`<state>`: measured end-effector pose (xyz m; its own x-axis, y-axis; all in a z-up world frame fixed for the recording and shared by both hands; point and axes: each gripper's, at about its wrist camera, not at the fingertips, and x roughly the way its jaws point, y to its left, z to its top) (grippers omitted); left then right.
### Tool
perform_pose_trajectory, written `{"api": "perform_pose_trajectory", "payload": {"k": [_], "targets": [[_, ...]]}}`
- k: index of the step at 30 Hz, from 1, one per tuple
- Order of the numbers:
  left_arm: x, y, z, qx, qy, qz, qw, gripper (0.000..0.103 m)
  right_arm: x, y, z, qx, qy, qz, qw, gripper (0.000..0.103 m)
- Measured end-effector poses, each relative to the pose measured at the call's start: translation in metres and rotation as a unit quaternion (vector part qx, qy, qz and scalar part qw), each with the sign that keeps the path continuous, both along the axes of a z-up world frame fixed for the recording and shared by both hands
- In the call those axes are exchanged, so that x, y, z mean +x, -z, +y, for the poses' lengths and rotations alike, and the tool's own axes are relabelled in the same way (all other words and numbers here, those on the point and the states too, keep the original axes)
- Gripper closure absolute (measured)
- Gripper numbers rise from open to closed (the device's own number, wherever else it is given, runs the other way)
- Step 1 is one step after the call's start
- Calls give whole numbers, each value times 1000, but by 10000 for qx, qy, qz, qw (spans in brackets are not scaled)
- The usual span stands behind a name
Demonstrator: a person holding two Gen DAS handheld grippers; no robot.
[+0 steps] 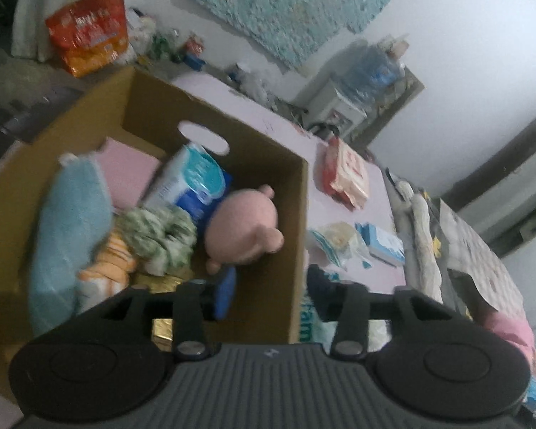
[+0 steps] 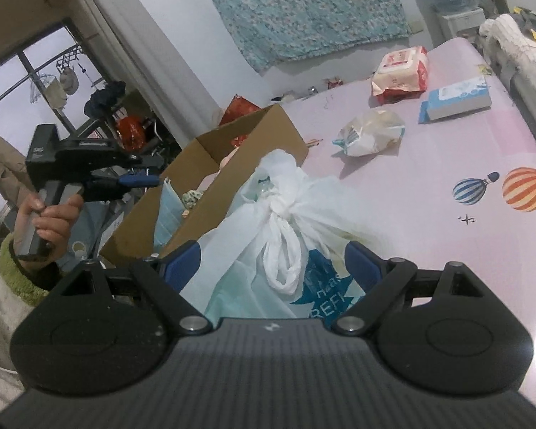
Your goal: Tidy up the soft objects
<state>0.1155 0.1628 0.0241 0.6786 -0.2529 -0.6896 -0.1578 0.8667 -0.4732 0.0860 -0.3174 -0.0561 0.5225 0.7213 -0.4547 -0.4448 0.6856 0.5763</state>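
A cardboard box (image 1: 264, 143) stands on the pink bed sheet (image 2: 428, 193). It holds a pink plush (image 1: 244, 228), a light blue plush (image 1: 68, 228), a green-white fluffy item (image 1: 157, 232), an orange striped cloth (image 1: 110, 264) and a blue tissue pack (image 1: 193, 182). My left gripper (image 1: 271, 286) is open and empty above the box's near right wall; it also shows in the right wrist view (image 2: 143, 175). My right gripper (image 2: 271, 264) is open around a knotted white plastic bag (image 2: 286, 214) beside the box (image 2: 232, 150), without squeezing it.
On the sheet lie a red-white wipes pack (image 2: 400, 71), a blue-white tissue box (image 2: 453, 98) and a small clear bag (image 2: 371, 130). Folded blankets (image 2: 518, 46) lie at the right edge. A water dispenser (image 1: 343, 107) and a red snack bag (image 1: 89, 39) stand beyond the bed.
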Motion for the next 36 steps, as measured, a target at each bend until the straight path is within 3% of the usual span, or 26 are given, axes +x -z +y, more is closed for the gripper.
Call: {"api": "perform_pose_trajectory", "payload": {"k": [5, 10, 16, 19, 21, 25, 28, 33, 36], "targets": [[-37, -17, 18, 356, -259, -337, 9985, 25, 7, -15, 22, -115, -289, -183, 9993, 15], [-79, -30, 35, 742, -523, -667, 9936, 12, 14, -39, 58, -82, -770, -381, 9963, 15], [-124, -30, 59, 1109, -1043, -926, 9840, 4, 38, -79, 149, -154, -1881, -399, 9812, 15], [-147, -19, 76, 1193, -1461, -958, 9774, 4, 61, -86, 215, -358, -2478, 170, 9680, 15], [-158, -11, 85, 1231, -1681, -908, 9738, 4, 82, -78, 265, -550, -2821, 818, 9543, 15], [-182, 8, 107, 1131, -1989, -755, 9705, 4, 106, -39, 354, -1403, -3123, 1868, 9208, 15], [-194, 18, 120, 1066, -2154, -633, 9686, 4, 119, -5, 390, -1903, -3024, 2706, 8939, 16], [-210, 34, 141, 960, -2345, -455, 9663, 4, 122, 20, 419, -2336, -3069, 2955, 8740, 17], [-215, 39, 148, 908, -2416, -418, 9652, 4, 118, 23, 424, -2405, -3146, 2960, 8693, 24]]}}
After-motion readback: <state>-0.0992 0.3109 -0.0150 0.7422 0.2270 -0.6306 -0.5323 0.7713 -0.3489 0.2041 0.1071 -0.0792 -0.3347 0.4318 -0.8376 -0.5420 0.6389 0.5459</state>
